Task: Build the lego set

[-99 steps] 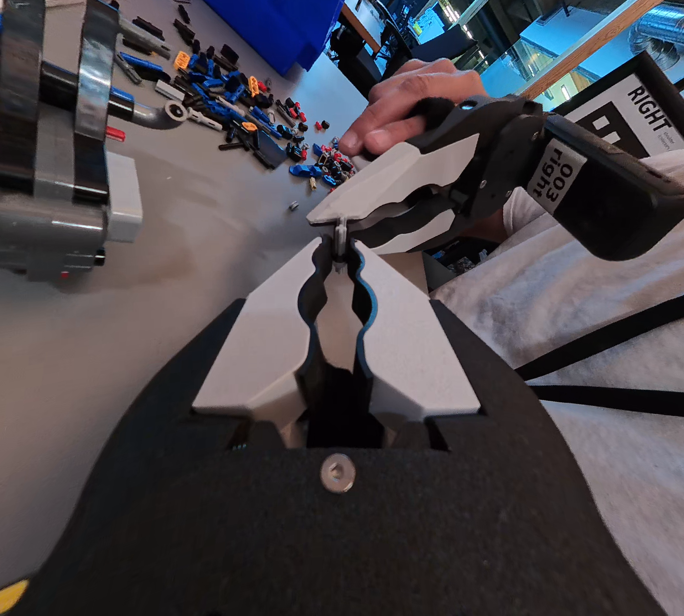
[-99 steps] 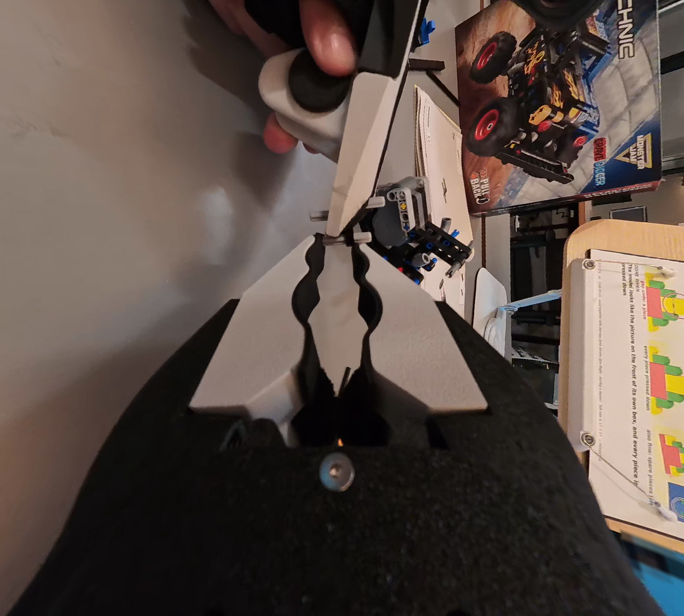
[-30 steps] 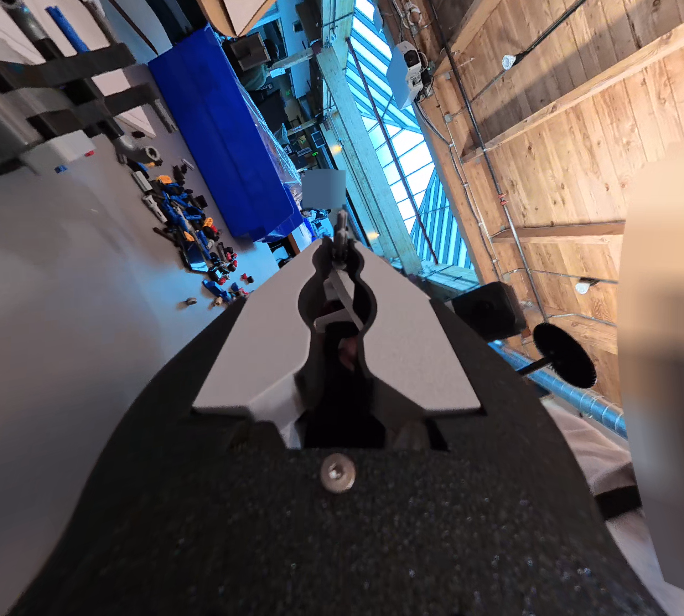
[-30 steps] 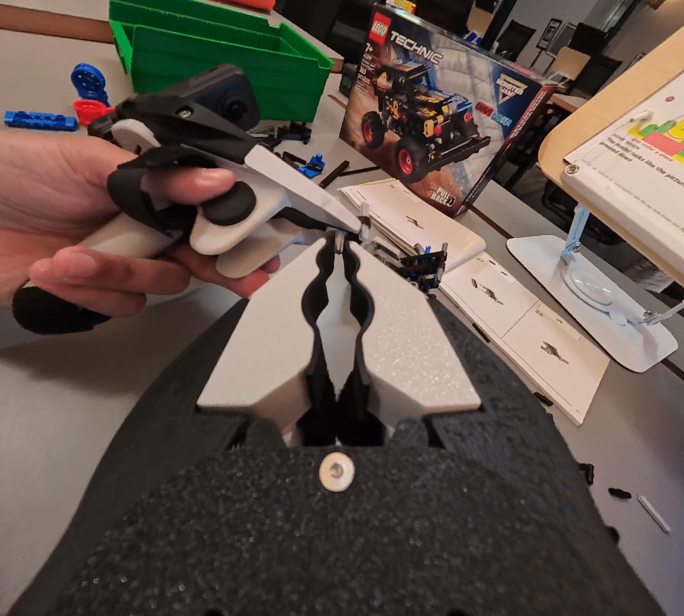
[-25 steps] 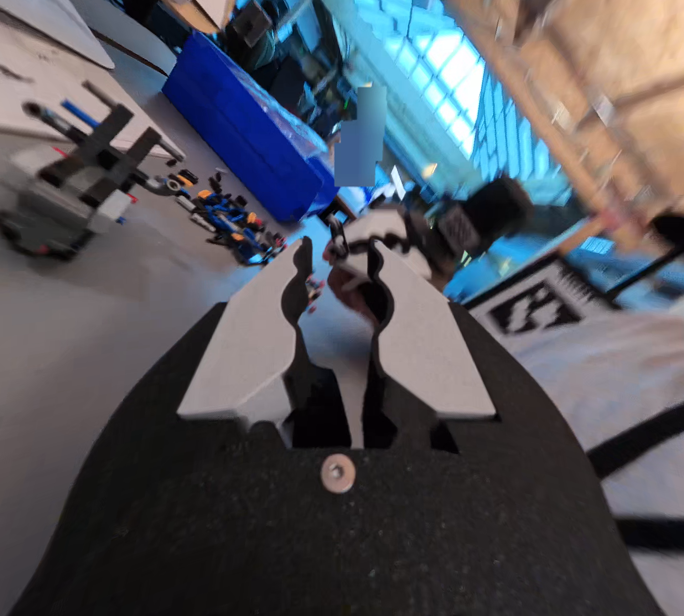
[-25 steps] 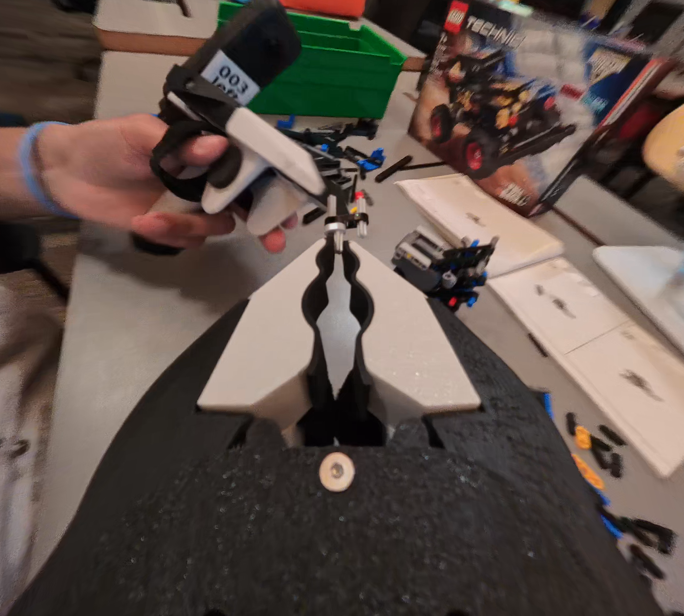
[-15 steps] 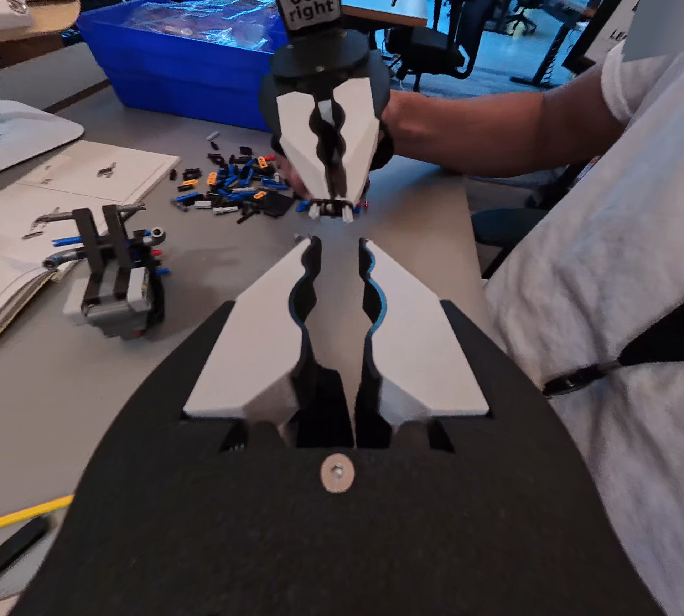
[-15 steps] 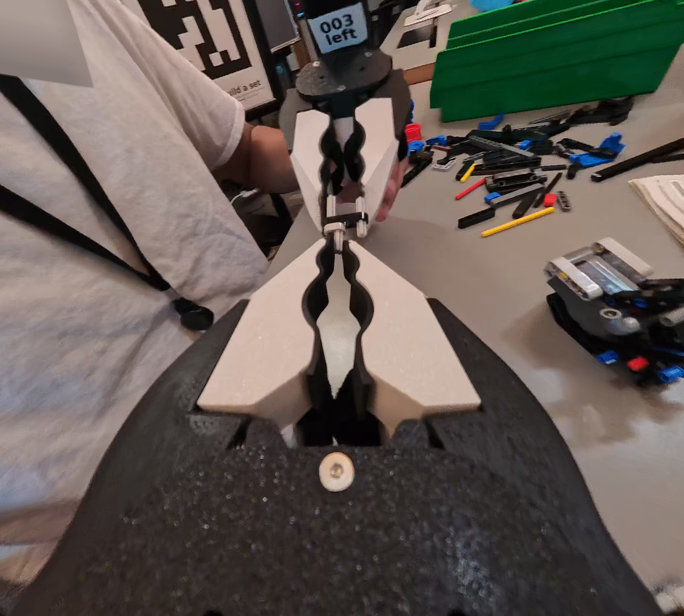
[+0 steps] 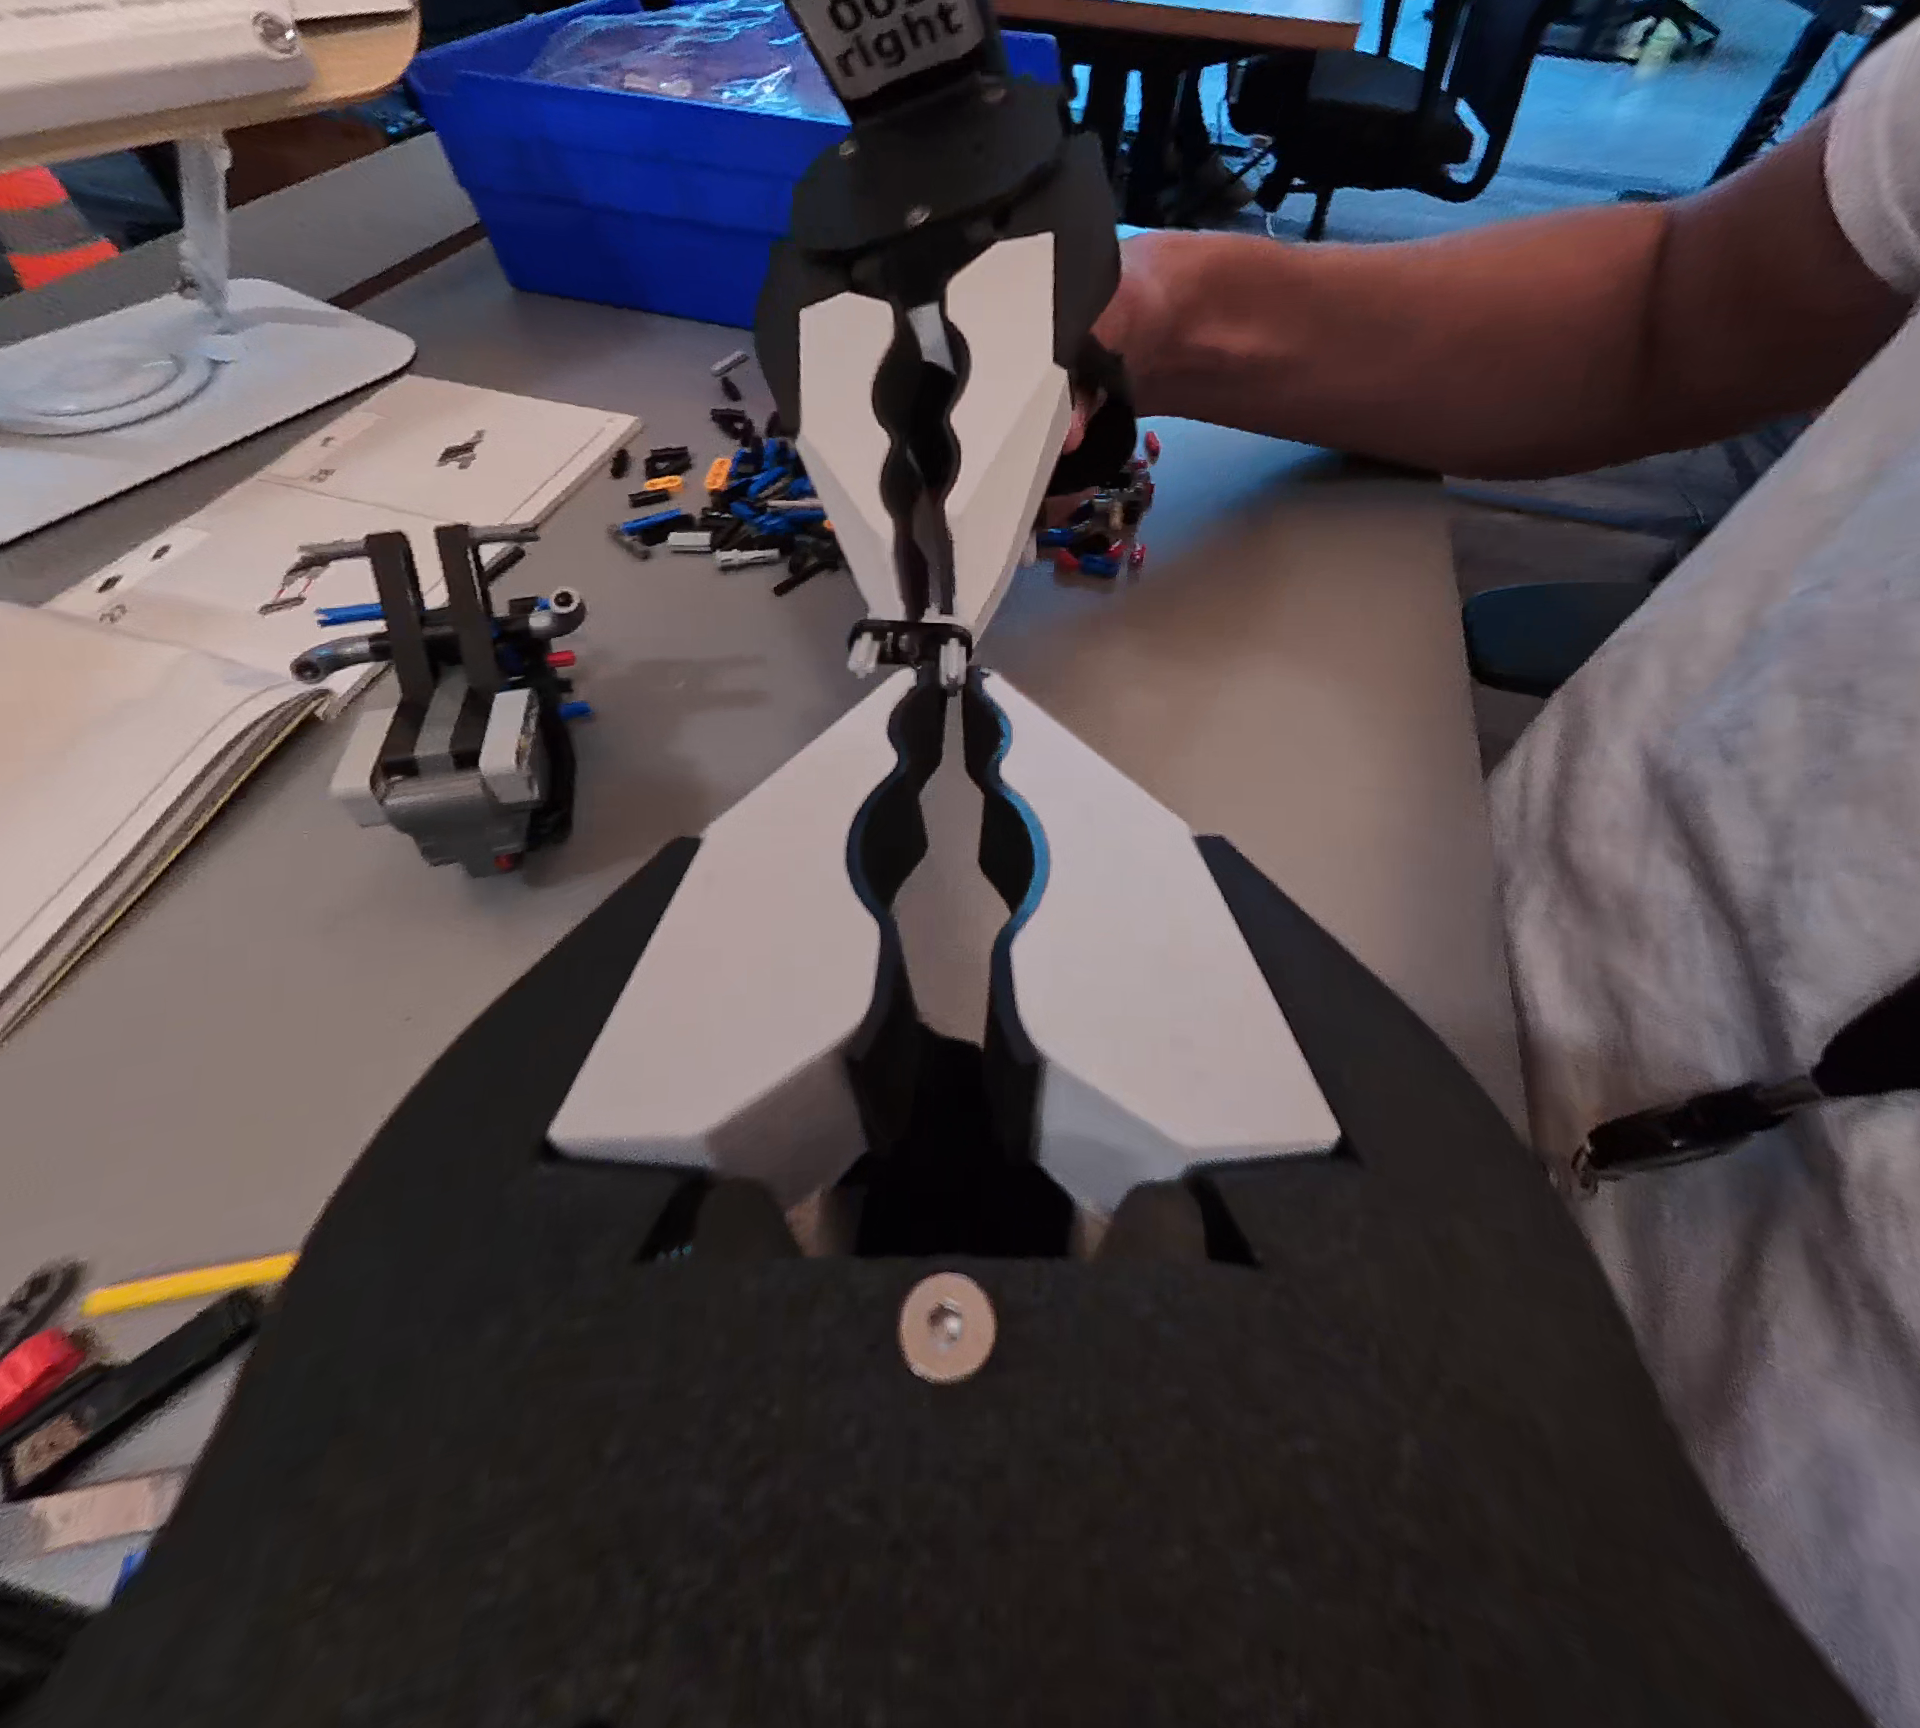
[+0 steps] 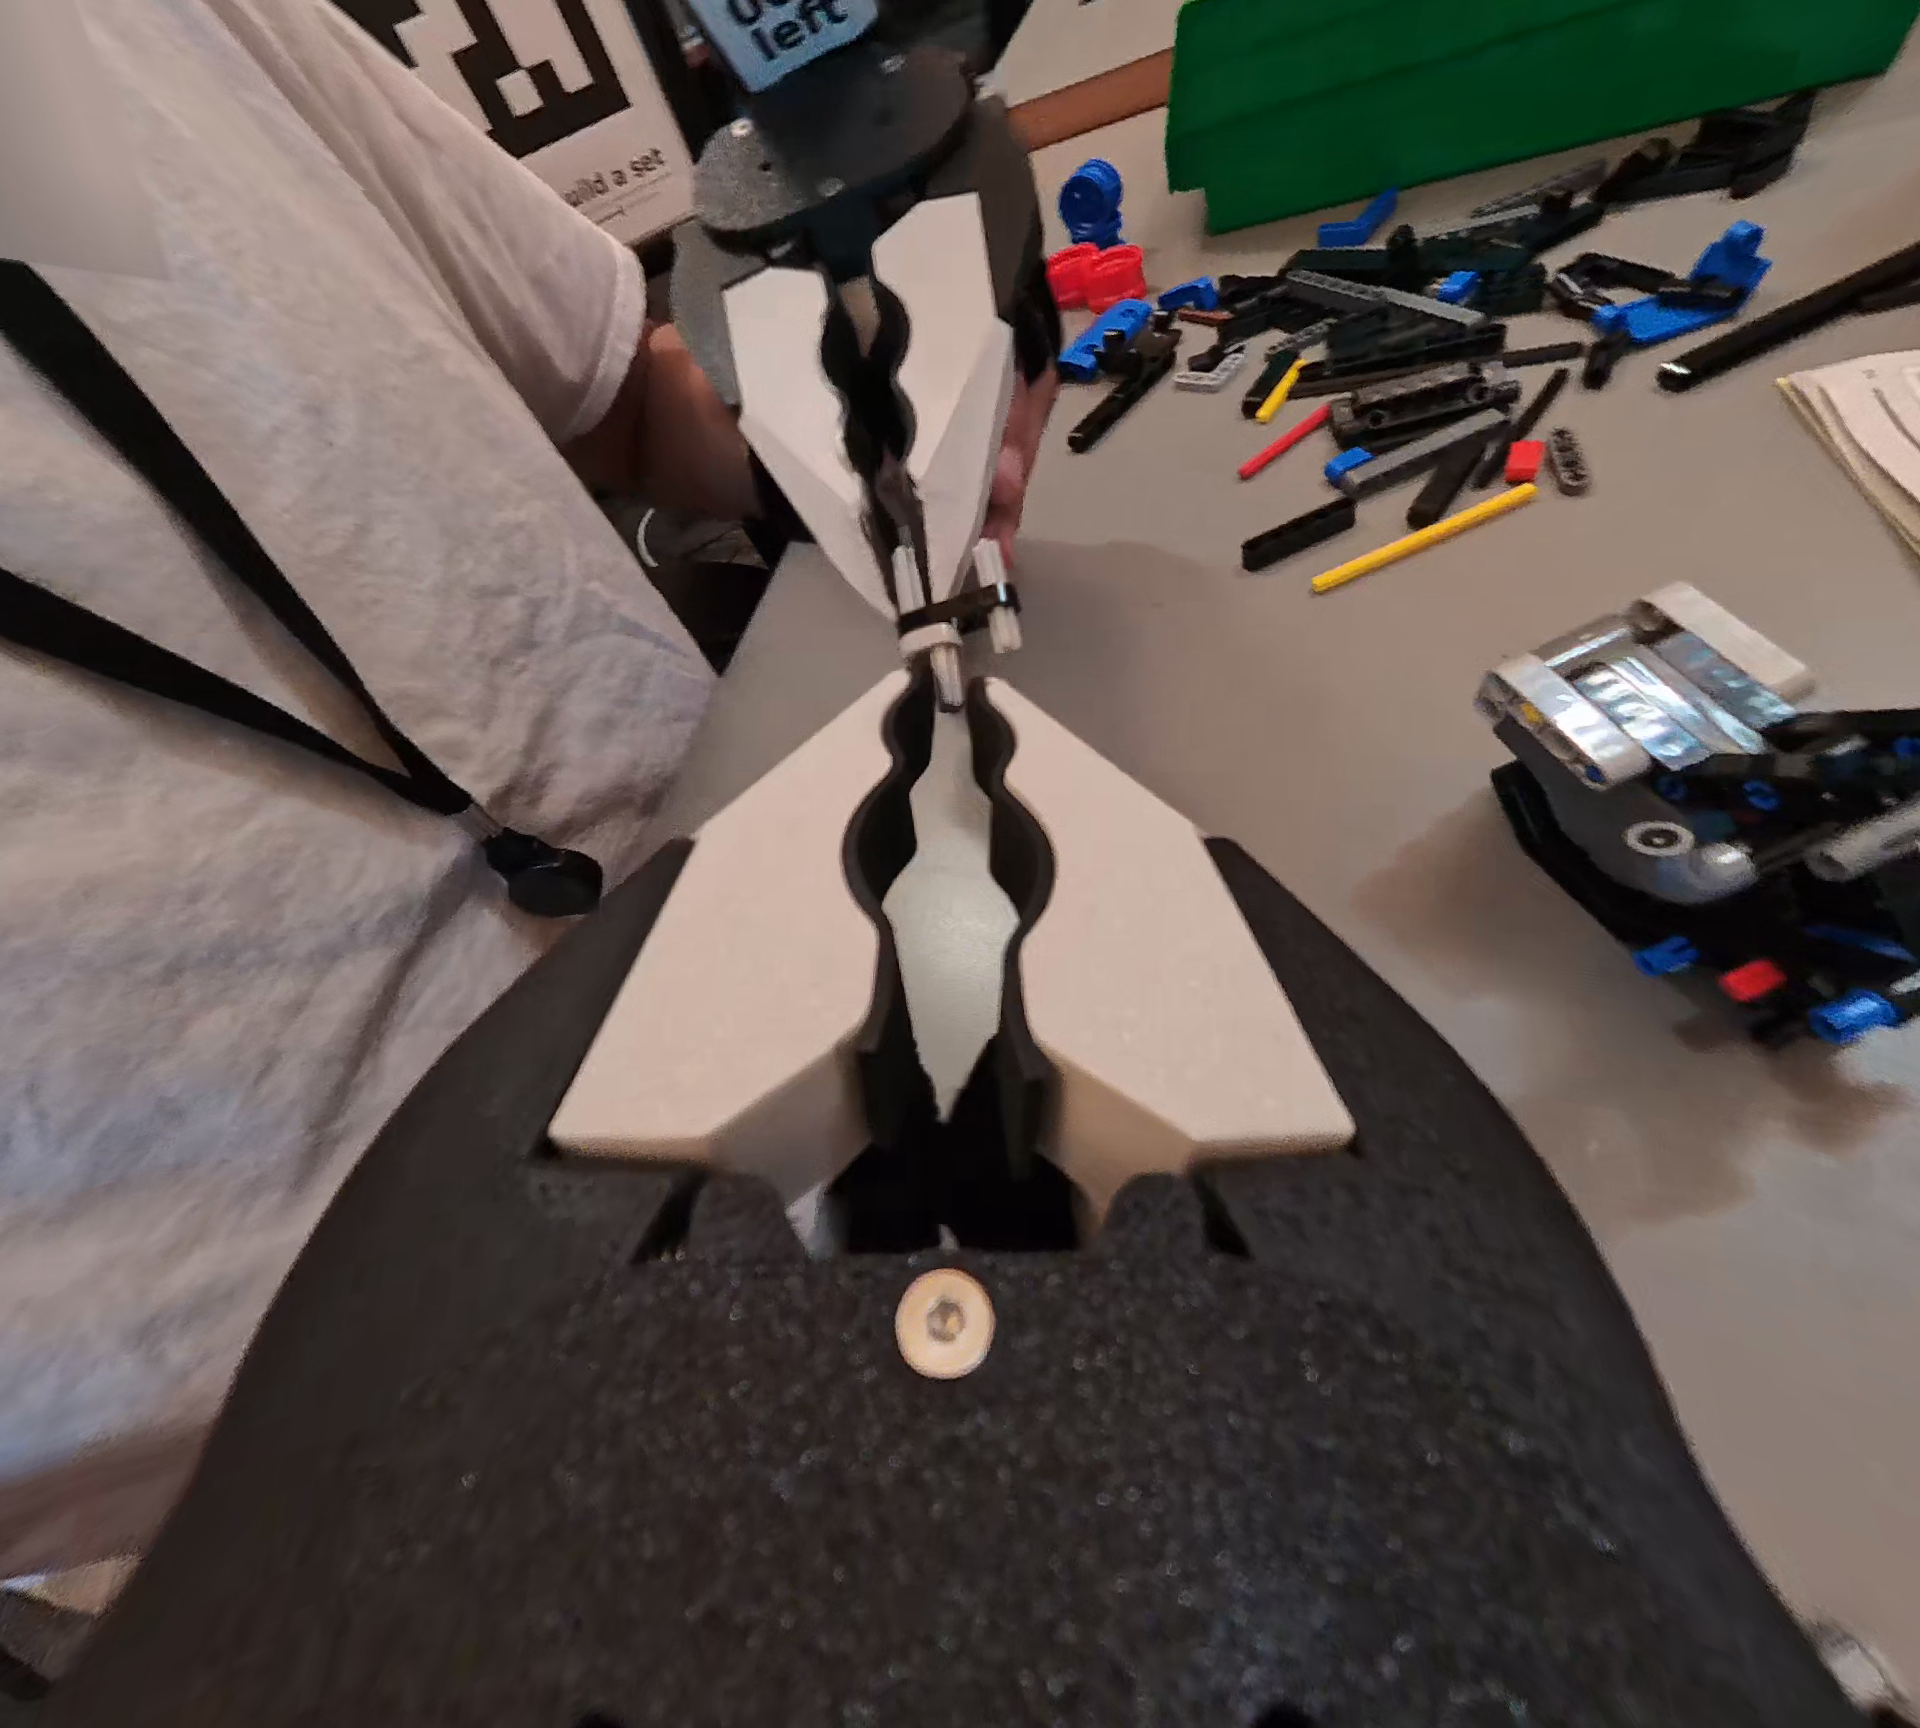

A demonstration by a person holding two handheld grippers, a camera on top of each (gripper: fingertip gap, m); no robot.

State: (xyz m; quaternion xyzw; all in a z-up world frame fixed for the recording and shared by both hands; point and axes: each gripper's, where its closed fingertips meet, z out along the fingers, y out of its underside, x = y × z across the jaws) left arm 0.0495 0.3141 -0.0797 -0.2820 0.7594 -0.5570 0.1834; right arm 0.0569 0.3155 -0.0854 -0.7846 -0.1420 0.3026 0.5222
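A small black connector with white pins [image 9: 909,642] hangs in the air between my two grippers, which face each other tip to tip. My left gripper [image 9: 938,699] is shut on one white pin of it. My right gripper [image 10: 945,696] is shut on the piece from the other side. The piece also shows in the right wrist view [image 10: 951,624]. The half-built grey and black model [image 9: 457,743] stands on the table to the left; it also shows in the right wrist view [image 10: 1704,805].
A pile of small loose parts [image 9: 748,504] lies in front of a blue bin [image 9: 644,151]. More beams and a yellow axle [image 10: 1423,540] lie by a green bin [image 10: 1558,16]. An open instruction booklet [image 9: 125,743] lies at the left. The person's white-shirted torso [image 9: 1714,847] is close by. Left and right tips are no more than a few centimetres apart.
My left gripper was open half a second ago and has closed on the piece that my right gripper holds. The two grippers have drawn together.
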